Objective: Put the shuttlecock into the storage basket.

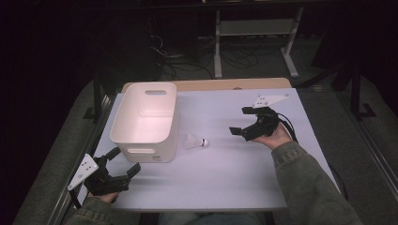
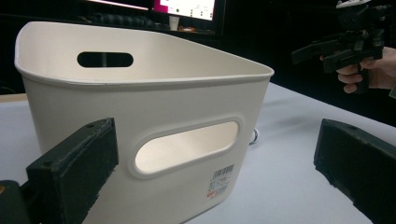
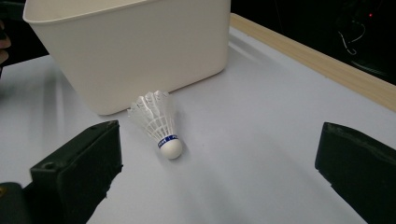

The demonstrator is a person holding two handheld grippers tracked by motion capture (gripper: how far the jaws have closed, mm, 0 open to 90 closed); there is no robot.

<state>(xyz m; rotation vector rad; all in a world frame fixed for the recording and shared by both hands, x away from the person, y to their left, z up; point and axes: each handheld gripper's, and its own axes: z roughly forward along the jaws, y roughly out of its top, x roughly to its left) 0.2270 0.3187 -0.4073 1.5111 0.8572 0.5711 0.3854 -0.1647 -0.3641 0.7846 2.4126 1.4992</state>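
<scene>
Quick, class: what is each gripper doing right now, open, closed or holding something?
Left gripper: open, holding nothing, facing the white bin.
Right gripper: open, holding nothing, aimed at the shuttlecock on the table.

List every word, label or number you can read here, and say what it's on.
Nothing can be read.
Sticker with barcode on the white bin: print too small and blurred.
Blue band on the shuttlecock: white lettering too small.
Screens behind the bin: blurred.
</scene>
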